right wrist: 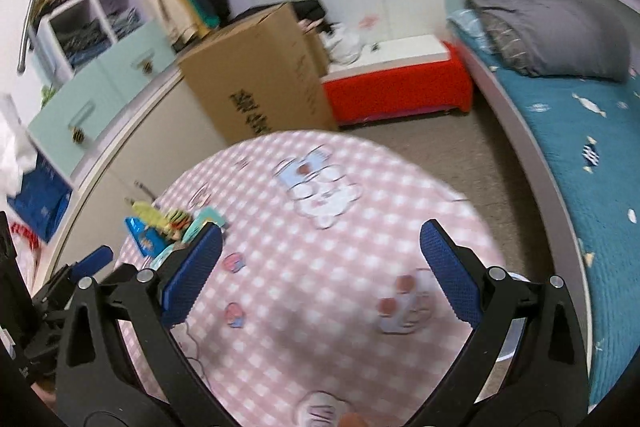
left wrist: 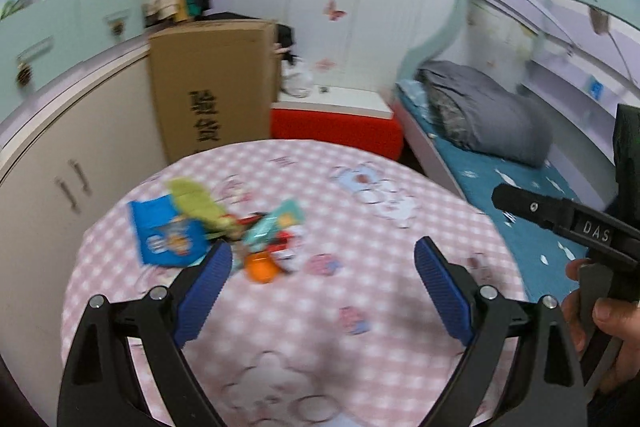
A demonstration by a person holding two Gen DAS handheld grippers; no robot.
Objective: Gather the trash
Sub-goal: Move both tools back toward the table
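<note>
Hovering above the round worktop [left wrist: 400, 307] with its pink checked cloth, the left gripper [left wrist: 323, 259] has its blue fingers [left wrist: 204, 291] spread wide and empty. Just ahead of its left finger lies the trash: a blue wrapper [left wrist: 166, 233], a green wrapper [left wrist: 196, 203], a teal packet [left wrist: 276, 223] and an orange piece [left wrist: 261, 267], heaped together near the worktop's left edge. The right gripper [right wrist: 322, 251] hangs over the cloth's middle, fingers likewise wide with nothing between them. A hand [left wrist: 604, 327] grips its handle. Beyond stand a cardboard box [left wrist: 216, 83], a red bench [left wrist: 340, 131] and a bed [left wrist: 500, 187].
</note>
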